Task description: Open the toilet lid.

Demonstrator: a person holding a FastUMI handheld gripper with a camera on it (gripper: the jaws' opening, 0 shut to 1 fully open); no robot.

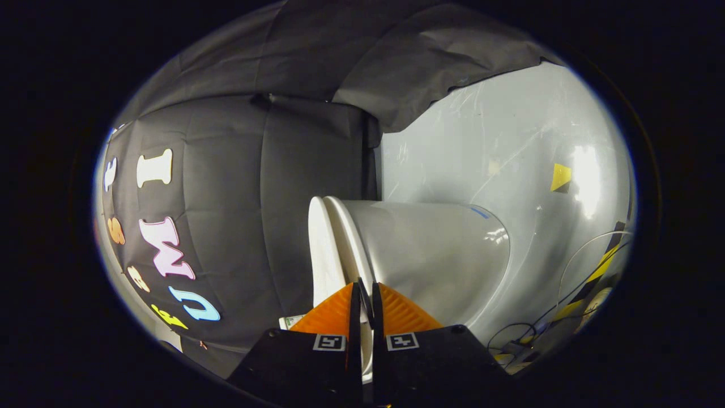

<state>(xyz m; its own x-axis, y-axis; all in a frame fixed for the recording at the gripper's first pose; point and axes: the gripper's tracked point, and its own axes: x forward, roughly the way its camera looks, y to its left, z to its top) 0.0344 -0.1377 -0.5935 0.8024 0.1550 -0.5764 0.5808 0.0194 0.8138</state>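
The view is rolled on its side, so the white toilet lies sideways in it. Its bowl (pixel 436 255) bulges to the right of my fingers. The lid (pixel 318 249) and the seat (pixel 346 243) show as two thin white layers stacked flat against the bowl's left side. My gripper (pixel 365 289) is at the front edge of these layers. Its fingers (pixel 334 314) stand almost together, with a thin white strip of that edge in the narrow gap between them. The fingers hide which layer it is; it looks like the lid's rim.
Black cloth wall (pixel 238 198) hangs close on the lid's side. A pale glossy panel (pixel 481 147) lies behind the bowl. Thin cables (pixel 572 272) and yellow-black striped tape (pixel 601 266) run beside the bowl's base.
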